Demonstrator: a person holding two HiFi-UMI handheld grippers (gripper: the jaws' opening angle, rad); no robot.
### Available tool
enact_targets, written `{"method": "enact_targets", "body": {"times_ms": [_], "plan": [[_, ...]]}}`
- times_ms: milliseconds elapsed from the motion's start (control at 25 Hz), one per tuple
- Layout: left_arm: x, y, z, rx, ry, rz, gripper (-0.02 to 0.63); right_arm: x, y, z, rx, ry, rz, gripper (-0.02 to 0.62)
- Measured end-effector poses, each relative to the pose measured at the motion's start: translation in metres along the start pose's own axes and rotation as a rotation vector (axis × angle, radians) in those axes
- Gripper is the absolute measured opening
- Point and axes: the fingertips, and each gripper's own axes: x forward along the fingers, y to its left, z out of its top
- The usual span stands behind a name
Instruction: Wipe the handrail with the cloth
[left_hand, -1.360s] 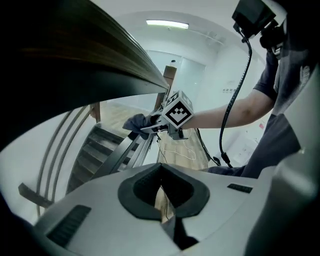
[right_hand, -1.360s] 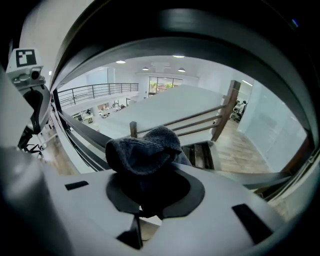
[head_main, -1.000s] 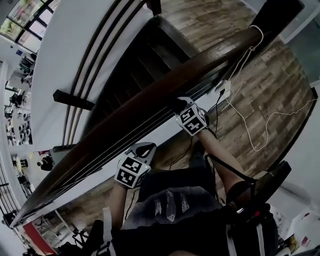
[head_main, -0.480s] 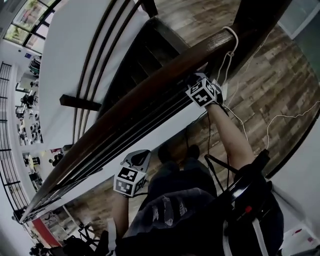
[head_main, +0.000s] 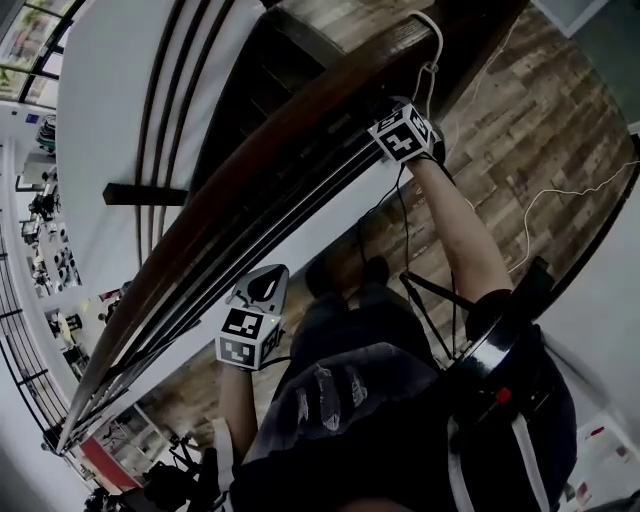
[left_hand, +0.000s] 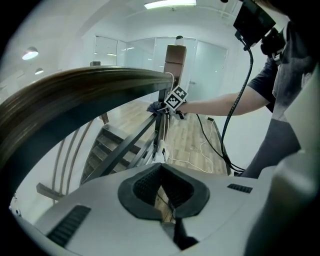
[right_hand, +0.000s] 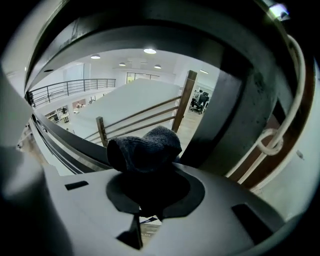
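The person stands beside the dark wooden handrail (head_main: 250, 180), which runs slanting above a staircase (left_hand: 107, 145). The right gripper (head_main: 392, 120) is stretched out with a straight arm to the upper end of the handrail, close to the thick dark post (right_hand: 225, 115). Its jaws are closed on a dark knitted cloth (right_hand: 145, 147), and a bunched part of the cloth stands out in front of them. From the left gripper view the cloth sits at the lower edge of the rail, just beside the post. I cannot tell for sure if it presses on the wood.

The left gripper (head_main: 266, 283) hangs low, near the person's body and well apart from the right one. It is beside the handrail, without touching it. Its jaws are together at the tips and hold nothing; between the black pads (left_hand: 145, 185) only the floor below shows.

A white cable (right_hand: 280, 130) is looped around the post and runs down onto the wooden floor (head_main: 520, 130).
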Motion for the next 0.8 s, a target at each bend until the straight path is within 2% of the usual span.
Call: {"method": "enact_targets", "body": {"times_ms": [160, 280, 400, 520, 600, 800], "plan": [[-0.002, -0.004, -0.01, 0.02, 0.013, -0.002, 0.008, -0.003, -0.003, -0.006, -0.001, -0.019, -0.015, 0.047], [-0.009, 0.001, -0.008, 0.011, -0.005, 0.014, 0.008, -0.013, 0.012, 0.005, -0.025, -0.035, 0.033, 0.047], [-0.017, 0.006, -0.005, 0.016, -0.035, 0.026, 0.008, -0.053, 0.059, 0.04, 0.009, -0.147, 0.18, 0.048], [-0.03, 0.009, 0.004, 0.028, -0.104, 0.036, 0.008, -0.098, 0.134, 0.056, 0.042, -0.229, 0.406, 0.047], [-0.042, 0.014, 0.006, 0.037, -0.15, 0.039, 0.008, -0.118, 0.184, 0.056, 0.047, -0.247, 0.535, 0.047], [-0.072, 0.035, -0.006, 0.037, -0.256, 0.045, 0.008, -0.154, 0.269, 0.055, 0.089, -0.247, 0.668, 0.047]]}}
